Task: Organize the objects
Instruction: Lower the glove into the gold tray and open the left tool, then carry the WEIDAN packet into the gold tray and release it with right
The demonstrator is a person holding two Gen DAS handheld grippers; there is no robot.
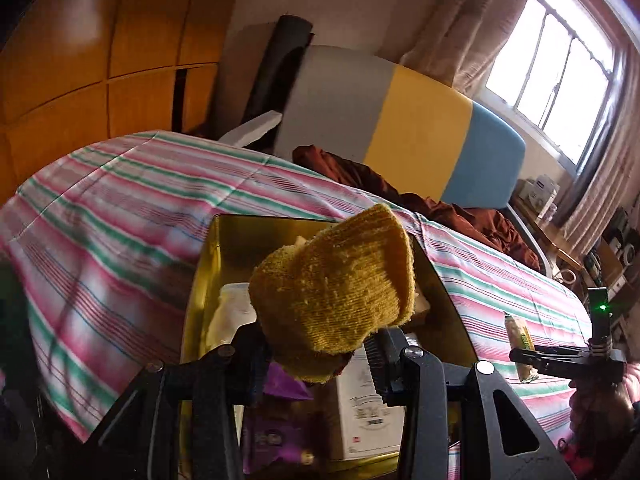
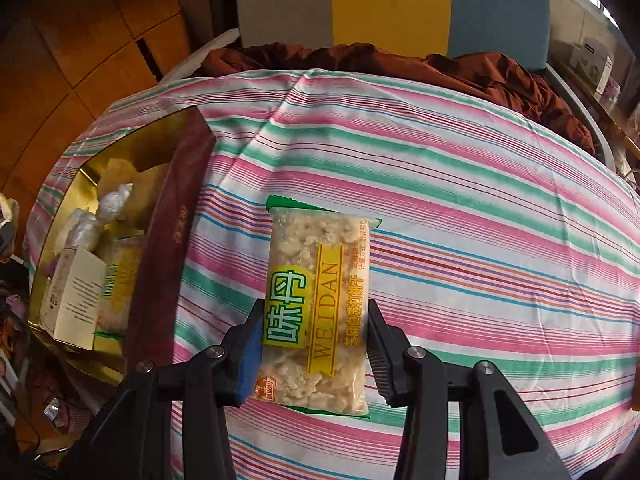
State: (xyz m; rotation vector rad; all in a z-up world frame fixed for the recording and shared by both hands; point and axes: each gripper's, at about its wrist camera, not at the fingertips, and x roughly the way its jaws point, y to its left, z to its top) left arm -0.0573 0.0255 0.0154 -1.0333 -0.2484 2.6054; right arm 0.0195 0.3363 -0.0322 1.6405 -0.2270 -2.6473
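Both my tongs are full.
Left tongs (image 1: 320, 348) squeeze a yellow sock (image 1: 332, 280) over the gold box (image 1: 208, 248), probably to drop it in; right tongs (image 2: 312, 344) squeeze a cracker pack (image 2: 316, 308).

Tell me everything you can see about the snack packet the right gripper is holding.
The snack packet is a clear plastic pouch with green crimped ends, filled with pale, broken-looking crackers. It carries a yellow-green label with white characters and a yellow banner reading WEIDAN. The right gripper clamps its lower half from both sides, long axis pointing away from the camera, above the striped cloth. From the left wrist view it appears edge-on.
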